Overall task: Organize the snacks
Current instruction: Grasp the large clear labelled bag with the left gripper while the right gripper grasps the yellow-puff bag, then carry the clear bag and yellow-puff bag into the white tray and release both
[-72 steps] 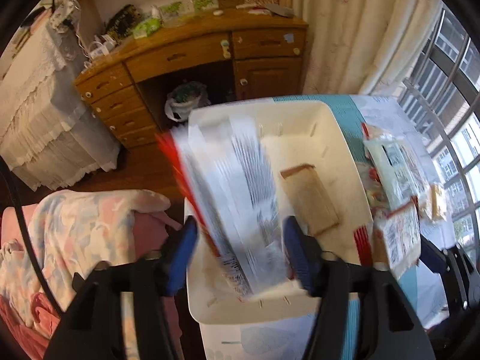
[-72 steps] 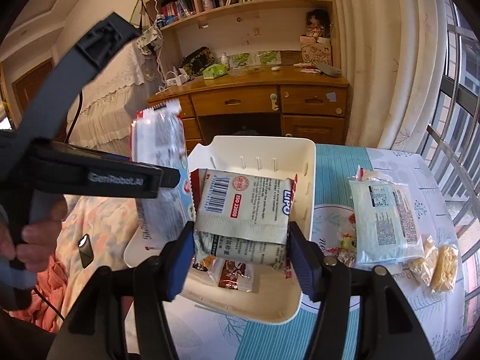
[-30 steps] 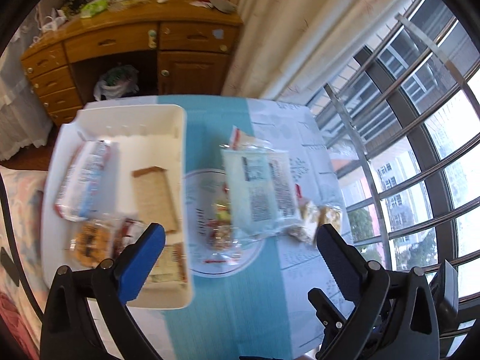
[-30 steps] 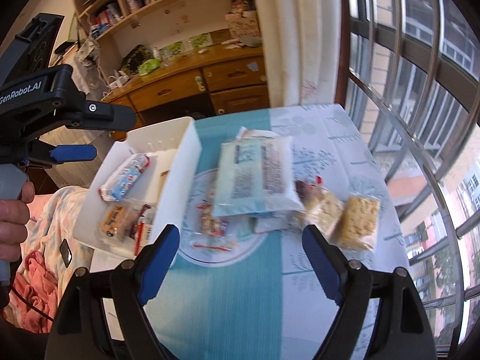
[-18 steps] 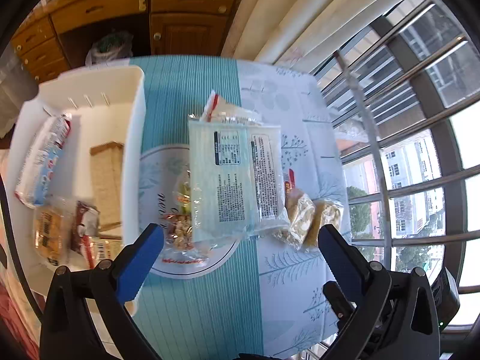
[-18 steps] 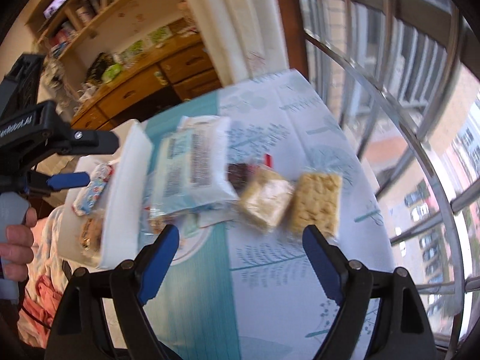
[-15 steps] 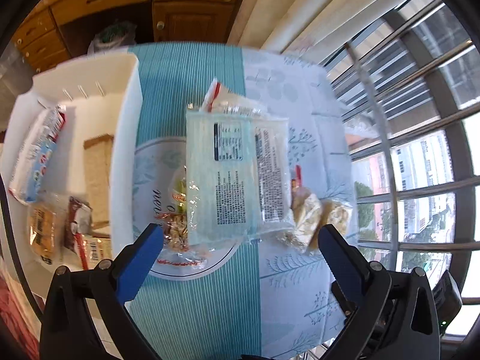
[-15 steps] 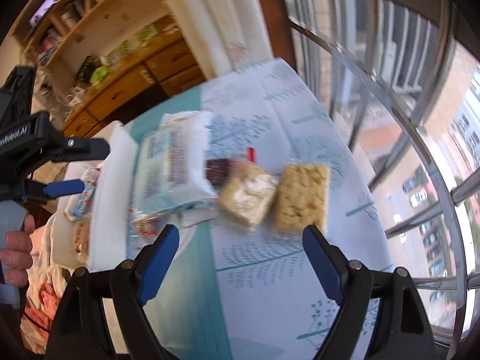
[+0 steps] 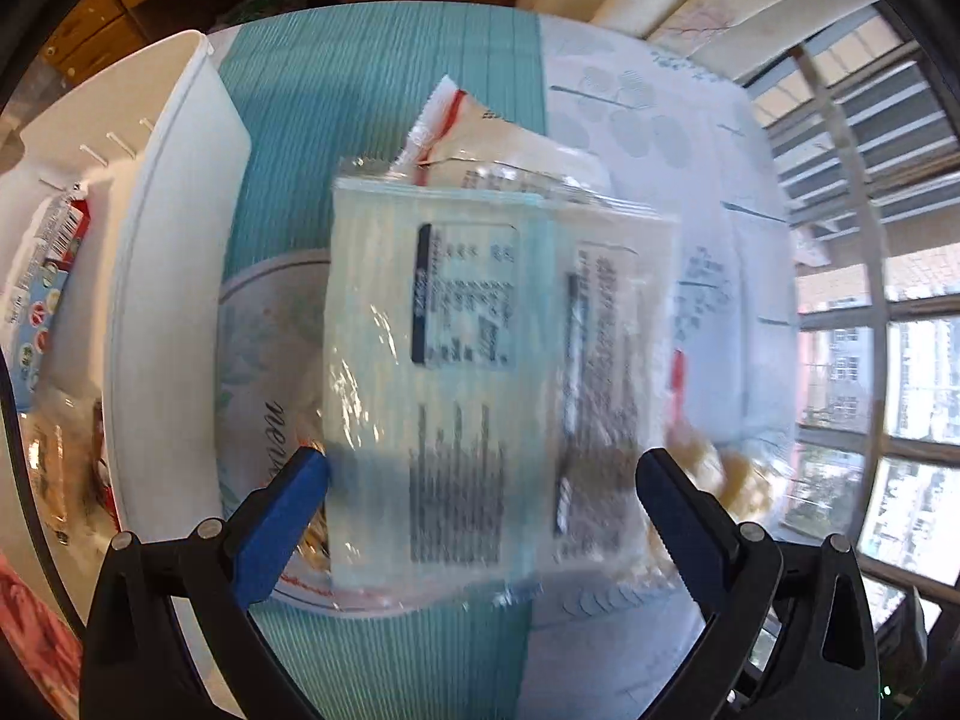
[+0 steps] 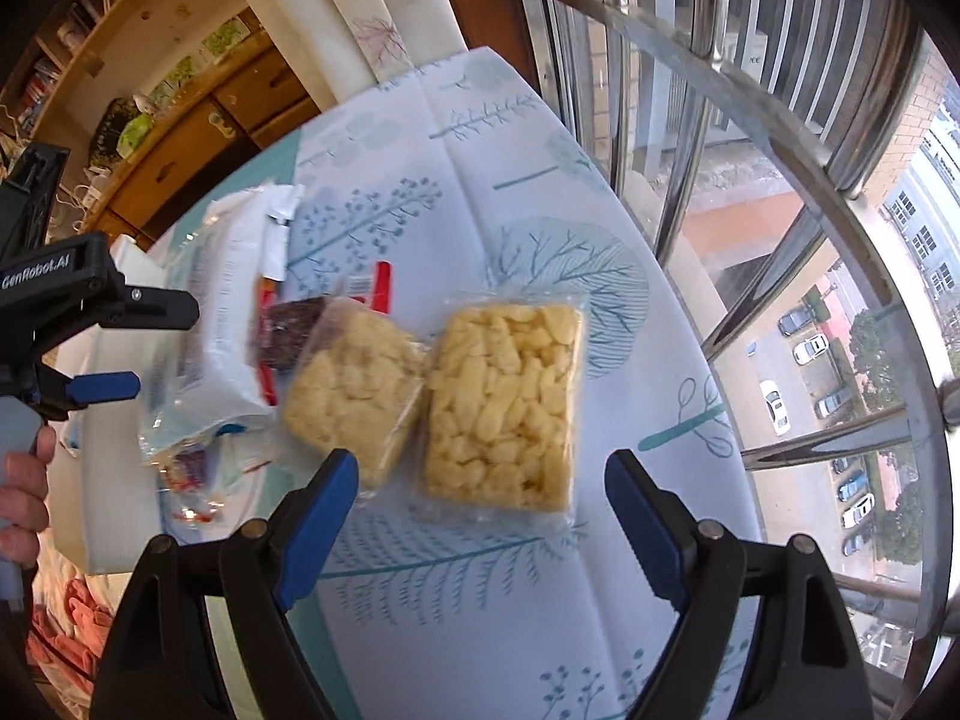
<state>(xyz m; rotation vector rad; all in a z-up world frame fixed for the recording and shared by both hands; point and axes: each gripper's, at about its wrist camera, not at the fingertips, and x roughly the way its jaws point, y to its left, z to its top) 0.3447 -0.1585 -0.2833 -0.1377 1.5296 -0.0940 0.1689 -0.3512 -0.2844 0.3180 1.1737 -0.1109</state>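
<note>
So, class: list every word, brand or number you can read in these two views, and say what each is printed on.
"GenRobot.AI": on the left gripper, body side, right wrist view.
"nenu"-like script, uncertain: on the tablecloth.
Print on the pale bag: blurred, unreadable.
Barcode packet in the bin: too small to read.

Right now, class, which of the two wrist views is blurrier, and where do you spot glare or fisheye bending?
Left wrist view: motion-smeared, the print on the large clear packet unreadable, with glare streaks on its film. Right wrist view: sharper, the two puffed-snack bars crisp; the window bars curve from fisheye distortion, and daylight outside is bright.
</note>
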